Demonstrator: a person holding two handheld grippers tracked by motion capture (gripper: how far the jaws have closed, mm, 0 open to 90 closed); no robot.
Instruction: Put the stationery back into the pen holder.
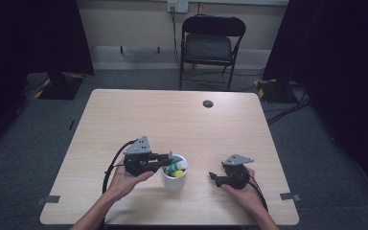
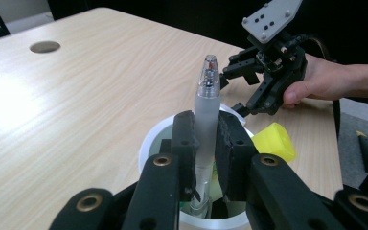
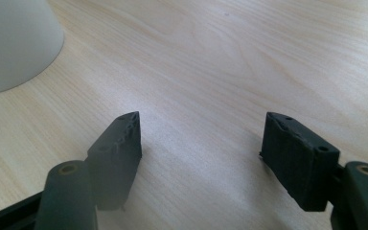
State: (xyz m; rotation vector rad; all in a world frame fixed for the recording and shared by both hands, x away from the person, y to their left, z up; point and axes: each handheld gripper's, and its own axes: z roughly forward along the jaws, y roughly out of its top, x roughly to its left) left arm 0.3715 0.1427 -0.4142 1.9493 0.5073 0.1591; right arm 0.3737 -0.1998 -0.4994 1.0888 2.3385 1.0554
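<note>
A: High view is pretty dim, corners go almost black, only the table [image 1: 172,115] is lit, evenly, from overhead.

B: Left gripper view has a glare patch blowing out the wood at the left, and the near jaws are soft. Right gripper view's cup [image 3: 14,43] is blurry, faint shadows under the jaws.

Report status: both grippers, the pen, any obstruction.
Left gripper shut on pen, over white cup. Right gripper open, empty, low over table. Nothing in the way.
</note>
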